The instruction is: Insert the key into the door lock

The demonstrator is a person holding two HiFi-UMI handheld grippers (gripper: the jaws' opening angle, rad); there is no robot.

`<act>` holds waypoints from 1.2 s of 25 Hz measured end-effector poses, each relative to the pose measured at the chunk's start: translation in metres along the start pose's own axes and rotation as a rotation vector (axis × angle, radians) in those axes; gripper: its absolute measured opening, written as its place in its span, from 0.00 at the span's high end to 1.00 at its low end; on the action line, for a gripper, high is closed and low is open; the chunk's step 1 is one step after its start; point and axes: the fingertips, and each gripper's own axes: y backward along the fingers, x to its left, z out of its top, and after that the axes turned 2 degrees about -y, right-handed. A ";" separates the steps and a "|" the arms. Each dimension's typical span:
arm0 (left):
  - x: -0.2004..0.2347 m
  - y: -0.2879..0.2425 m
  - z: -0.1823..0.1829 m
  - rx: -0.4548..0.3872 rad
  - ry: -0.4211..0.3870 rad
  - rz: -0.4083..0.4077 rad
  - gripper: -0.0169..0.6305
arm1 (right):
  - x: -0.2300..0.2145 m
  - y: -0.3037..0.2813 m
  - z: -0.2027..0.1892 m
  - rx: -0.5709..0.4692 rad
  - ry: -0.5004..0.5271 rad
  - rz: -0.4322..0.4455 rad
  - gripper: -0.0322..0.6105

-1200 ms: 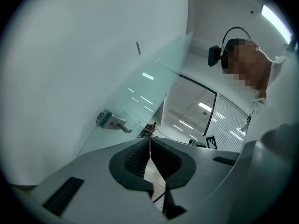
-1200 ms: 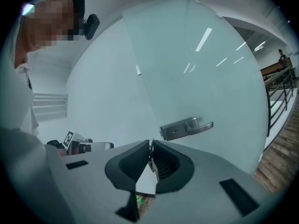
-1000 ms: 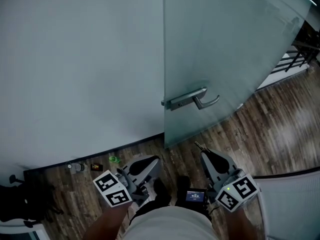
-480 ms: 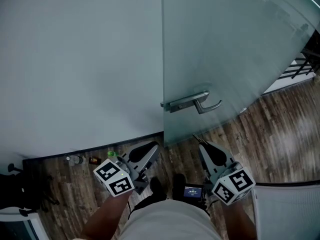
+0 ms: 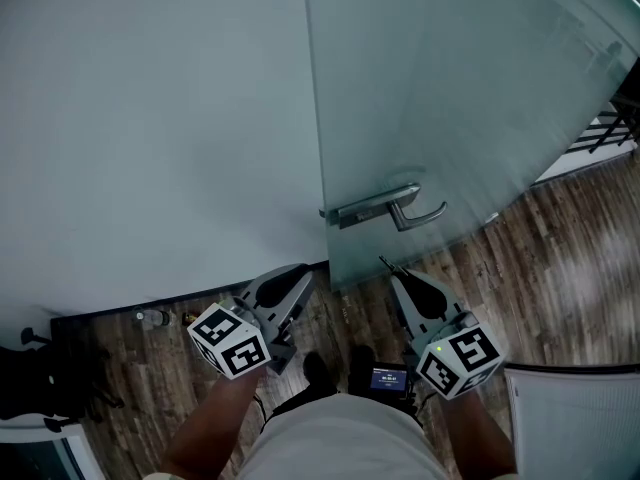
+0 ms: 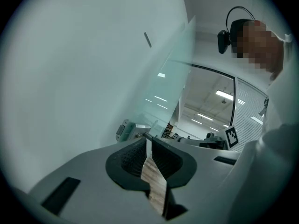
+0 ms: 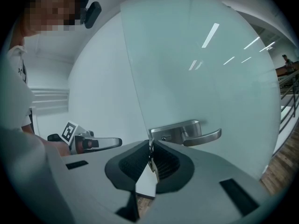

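Observation:
A frosted glass door point(image 5: 450, 88) carries a metal lock plate point(image 5: 362, 207) with a lever handle point(image 5: 422, 215). In the right gripper view the lock plate point(image 7: 174, 133) and its small keyhole stand just beyond the jaws. My right gripper point(image 5: 392, 273) is shut on a thin metal key point(image 7: 150, 157); the key point(image 5: 383, 263) sticks out toward the door, a short way below the lock. My left gripper point(image 5: 300, 271) hovers left of the door's edge, shut with nothing in it point(image 6: 149, 139).
A pale wall point(image 5: 150, 118) meets the door's edge on the left. Dark wood floor point(image 5: 560, 258) lies below. A small bottle point(image 5: 152, 318) rests by the skirting. A white panel point(image 5: 580, 418) stands at the lower right, a black railing point(image 5: 615, 118) beyond the door.
Both grippers have risen toward the door. The key's tip is now closer to the lock plate. The view has shifted slightly.

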 end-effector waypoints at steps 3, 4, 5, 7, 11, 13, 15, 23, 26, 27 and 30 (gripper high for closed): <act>0.005 -0.003 0.002 0.006 -0.011 0.006 0.92 | -0.002 -0.004 0.002 0.002 0.002 -0.004 0.90; 0.007 -0.004 0.002 0.009 -0.014 0.010 0.91 | -0.003 -0.005 0.002 0.003 0.004 -0.007 0.90; 0.009 -0.006 0.003 0.010 -0.018 0.013 0.90 | -0.005 -0.007 0.002 0.003 0.007 -0.010 0.90; 0.014 -0.011 0.004 0.009 -0.029 0.011 0.86 | -0.007 -0.011 0.002 0.005 0.016 -0.015 0.90; 0.020 -0.023 0.013 0.007 -0.055 -0.001 0.84 | -0.008 -0.021 0.004 0.003 0.043 -0.020 0.90; 0.021 -0.029 0.019 0.004 -0.062 -0.017 0.84 | -0.008 -0.027 0.006 0.001 0.056 -0.022 0.90; 0.023 -0.035 0.025 0.004 -0.067 -0.025 0.84 | -0.008 -0.032 0.007 0.001 0.065 -0.026 0.90; 0.034 -0.050 0.039 0.000 -0.099 -0.023 0.84 | -0.013 -0.048 0.002 0.013 0.091 -0.046 0.90; 0.037 -0.056 0.041 0.003 -0.104 -0.028 0.84 | -0.016 -0.054 -0.001 0.021 0.117 -0.059 0.90; 0.038 -0.058 0.042 0.003 -0.104 -0.030 0.84 | -0.017 -0.056 -0.001 0.024 0.126 -0.061 0.90; 0.041 -0.061 0.043 0.007 -0.105 -0.036 0.84 | -0.017 -0.061 -0.003 0.031 0.150 -0.065 0.90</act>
